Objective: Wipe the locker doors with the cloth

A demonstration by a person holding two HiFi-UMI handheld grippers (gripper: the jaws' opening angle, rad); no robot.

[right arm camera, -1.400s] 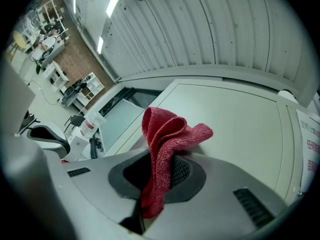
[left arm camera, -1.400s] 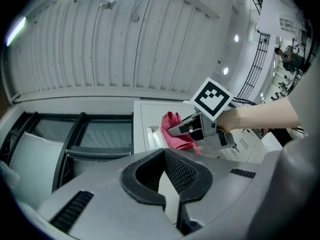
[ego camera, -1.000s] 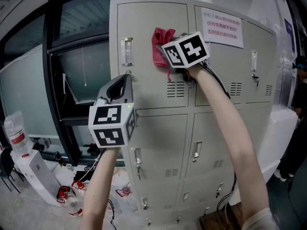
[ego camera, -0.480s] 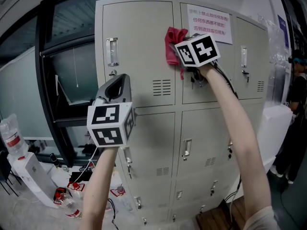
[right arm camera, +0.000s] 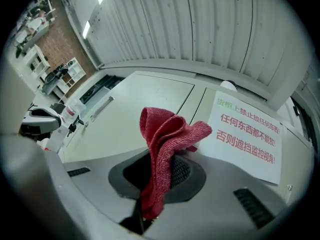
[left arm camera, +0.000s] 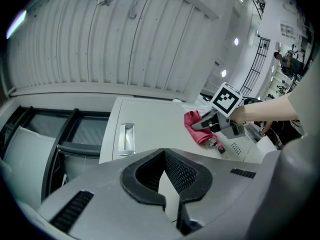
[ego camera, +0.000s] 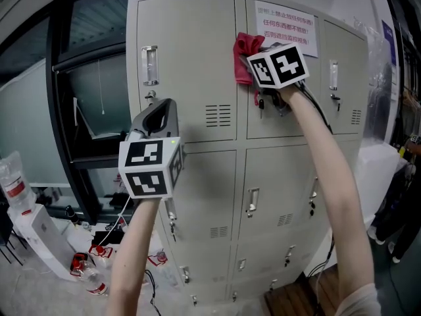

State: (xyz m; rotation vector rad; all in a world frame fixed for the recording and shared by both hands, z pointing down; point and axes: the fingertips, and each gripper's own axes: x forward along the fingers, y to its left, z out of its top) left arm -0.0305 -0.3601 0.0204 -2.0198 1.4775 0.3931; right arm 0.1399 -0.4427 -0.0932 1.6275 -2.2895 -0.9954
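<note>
Facing grey locker doors (ego camera: 191,64), littered floor (ego camera: 39,293)

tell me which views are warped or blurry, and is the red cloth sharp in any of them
Head view: fisheye bows the edges of the lockers, but the cloth is sharp. Left gripper view: heaviest warp, dark corners, the cloth small yet clear. Right gripper view: round dark border; the cloth's weave is crisp and the notice is readable.
</note>
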